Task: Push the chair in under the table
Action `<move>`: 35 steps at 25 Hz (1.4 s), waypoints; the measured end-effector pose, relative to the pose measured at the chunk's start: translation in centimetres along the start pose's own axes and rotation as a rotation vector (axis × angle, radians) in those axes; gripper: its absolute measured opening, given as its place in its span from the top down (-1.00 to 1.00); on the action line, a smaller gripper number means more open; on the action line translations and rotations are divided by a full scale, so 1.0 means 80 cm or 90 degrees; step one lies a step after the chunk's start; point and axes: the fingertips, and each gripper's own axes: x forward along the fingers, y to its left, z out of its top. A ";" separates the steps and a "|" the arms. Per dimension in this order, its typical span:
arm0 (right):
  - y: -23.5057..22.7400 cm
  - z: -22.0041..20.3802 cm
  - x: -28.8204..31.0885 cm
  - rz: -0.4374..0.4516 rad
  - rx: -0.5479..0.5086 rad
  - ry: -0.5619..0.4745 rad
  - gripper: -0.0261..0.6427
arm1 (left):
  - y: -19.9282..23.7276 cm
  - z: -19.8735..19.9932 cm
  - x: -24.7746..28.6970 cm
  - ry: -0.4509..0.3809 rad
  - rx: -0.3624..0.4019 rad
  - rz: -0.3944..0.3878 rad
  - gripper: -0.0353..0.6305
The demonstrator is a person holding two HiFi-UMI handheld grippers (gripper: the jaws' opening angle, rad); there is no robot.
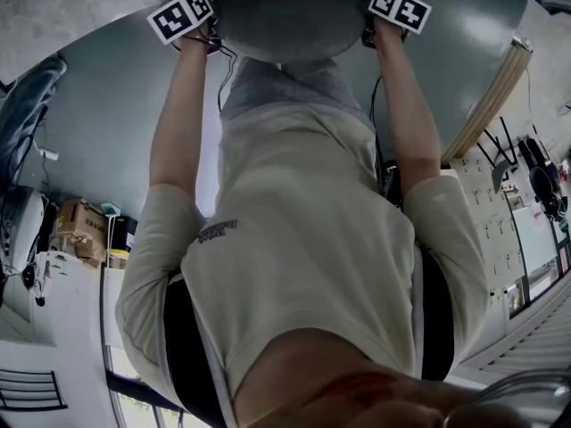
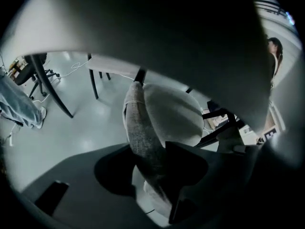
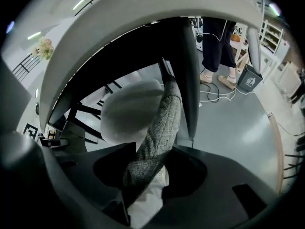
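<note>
Left gripper (image 2: 151,168), right gripper (image 3: 143,170), jaws gripping chair (image 1: 281,25) backrest

No legible text, small chest print (image 1: 219,230) on shirt (image 1: 303,266) too blurred to read

Cardboard boxes (image 1: 78,228) at one side; a standing person's dark-trousered legs (image 3: 217,39) near loose floor cables (image 3: 217,95)

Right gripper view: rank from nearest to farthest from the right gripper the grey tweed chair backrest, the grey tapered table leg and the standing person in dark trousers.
1. Grey tweed chair backrest: between the jaws of the right gripper, centre.
2. Grey tapered table leg: just beyond the backrest, right of centre.
3. Standing person in dark trousers: far across the floor, upper right.
</note>
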 end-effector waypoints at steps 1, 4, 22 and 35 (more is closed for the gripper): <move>0.001 0.001 0.001 -0.002 -0.005 0.003 0.36 | 0.000 0.001 -0.001 -0.002 -0.004 0.000 0.33; 0.000 -0.001 0.002 -0.012 -0.023 0.019 0.35 | 0.001 -0.002 0.002 0.001 0.002 -0.002 0.32; 0.003 -0.007 -0.003 -0.032 -0.076 0.066 0.21 | 0.004 -0.008 0.000 0.015 0.018 0.002 0.20; 0.005 -0.005 -0.066 -0.061 -0.104 0.048 0.25 | -0.022 -0.006 -0.061 -0.006 0.108 0.036 0.18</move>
